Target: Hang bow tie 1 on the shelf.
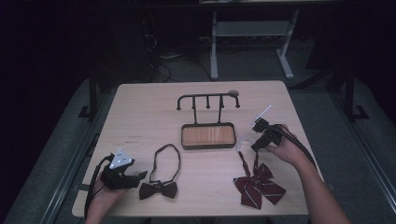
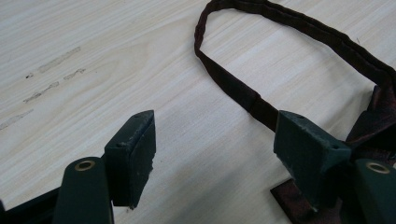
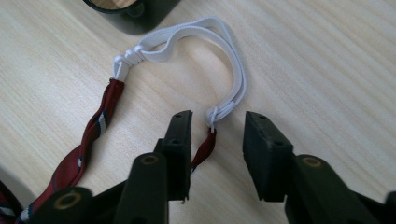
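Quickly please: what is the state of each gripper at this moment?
Left gripper: open, holding nothing, beside the dark bow tie.
Right gripper: open, jaws either side of the white elastic loop of the striped bow tie, not yet gripping it.

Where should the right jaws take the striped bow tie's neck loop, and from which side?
Grip the white elastic band at its lower knot, where it joins the red strap. That knot lies between the right gripper's open jaws. Come from above; the band lies flat on the table, so pinch across it.
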`<act>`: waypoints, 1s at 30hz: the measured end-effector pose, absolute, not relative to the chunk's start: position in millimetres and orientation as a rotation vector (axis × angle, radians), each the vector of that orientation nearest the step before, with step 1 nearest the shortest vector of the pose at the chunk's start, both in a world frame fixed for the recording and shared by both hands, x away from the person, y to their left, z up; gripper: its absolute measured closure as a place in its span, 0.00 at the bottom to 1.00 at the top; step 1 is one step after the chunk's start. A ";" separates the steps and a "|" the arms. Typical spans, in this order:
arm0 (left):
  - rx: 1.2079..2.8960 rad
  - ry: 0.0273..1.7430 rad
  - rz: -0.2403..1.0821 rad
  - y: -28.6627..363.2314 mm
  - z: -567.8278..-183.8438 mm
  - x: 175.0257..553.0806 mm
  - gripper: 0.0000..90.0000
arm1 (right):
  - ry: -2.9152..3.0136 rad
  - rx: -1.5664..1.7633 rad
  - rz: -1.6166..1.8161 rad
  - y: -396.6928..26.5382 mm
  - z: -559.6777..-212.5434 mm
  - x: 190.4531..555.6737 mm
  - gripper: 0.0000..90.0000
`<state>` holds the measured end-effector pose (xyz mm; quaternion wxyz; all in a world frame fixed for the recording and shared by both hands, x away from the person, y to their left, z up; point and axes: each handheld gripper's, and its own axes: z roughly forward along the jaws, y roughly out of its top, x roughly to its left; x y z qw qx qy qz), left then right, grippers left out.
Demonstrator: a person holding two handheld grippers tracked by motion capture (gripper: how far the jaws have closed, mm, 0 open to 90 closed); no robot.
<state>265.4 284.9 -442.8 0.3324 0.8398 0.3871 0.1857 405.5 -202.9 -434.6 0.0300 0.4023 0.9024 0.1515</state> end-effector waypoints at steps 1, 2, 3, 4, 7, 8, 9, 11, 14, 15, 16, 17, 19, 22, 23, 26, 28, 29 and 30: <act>2.194 1.011 0.485 284.9 -442.8 265.4 0.33 | 2.781 1.239 0.456 -202.3 -435.1 405.4 0.72; 2.194 1.009 0.486 284.9 -442.7 265.5 0.34 | 2.783 1.237 0.447 -201.6 -435.7 405.4 0.73; 2.193 1.010 0.485 284.8 -442.7 265.5 0.34 | 2.784 1.231 0.432 -201.1 -436.1 405.4 0.73; 2.193 1.010 0.485 284.8 -442.7 265.5 0.34 | 2.784 1.231 0.432 -201.1 -436.1 405.4 0.73; 2.194 1.009 0.483 285.2 -443.0 265.8 0.33 | 2.781 1.225 0.407 -198.0 -437.8 405.2 0.74; 2.193 1.010 0.483 285.4 -443.1 265.8 0.33 | 2.786 1.213 0.407 -197.5 -438.4 405.7 0.75; 2.192 1.009 0.483 285.8 -443.0 265.9 0.33 | 2.789 1.209 0.400 -196.7 -438.8 405.7 0.76; 2.189 1.011 0.482 285.9 -443.0 265.8 0.34 | 2.784 1.197 0.385 -195.0 -440.0 405.4 0.78; 2.189 1.010 0.482 286.1 -442.9 265.7 0.33 | 2.779 1.182 0.369 -192.5 -441.0 404.7 0.85; 2.189 1.009 0.483 286.3 -442.7 265.7 0.34 | 2.776 1.179 0.362 -191.6 -440.9 404.1 0.87; 2.189 1.009 0.482 286.2 -442.7 265.6 0.33 | 2.769 1.165 0.352 -190.6 -440.9 403.1 0.89; 2.189 1.009 0.482 286.2 -442.7 265.6 0.33 | 2.757 1.157 0.339 -189.5 -440.9 402.1 0.90; 2.193 1.006 0.483 286.2 -442.4 265.4 0.34 | 2.760 1.153 0.328 -188.7 -440.8 401.1 0.92; 2.193 1.006 0.482 285.8 -442.5 265.3 0.34 | 2.755 1.152 0.321 -188.7 -440.1 399.8 0.93; 2.190 1.009 0.480 285.2 -442.7 265.2 0.33 | 2.760 1.156 0.331 -189.9 -439.1 399.1 0.93; 2.192 1.006 0.480 285.0 -442.9 265.5 0.33 | 2.770 1.171 0.357 -192.9 -435.2 397.5 0.93; 2.193 1.006 0.480 284.9 -442.9 265.5 0.33 | 2.771 1.172 0.370 -194.0 -433.8 396.9 0.93; 2.195 1.004 0.479 284.8 -443.1 265.5 0.33 | 2.775 1.181 0.397 -196.5 -430.5 395.1 0.93; 2.196 1.002 0.479 284.8 -443.1 265.6 0.33 | 2.778 1.185 0.408 -197.6 -428.8 394.1 0.93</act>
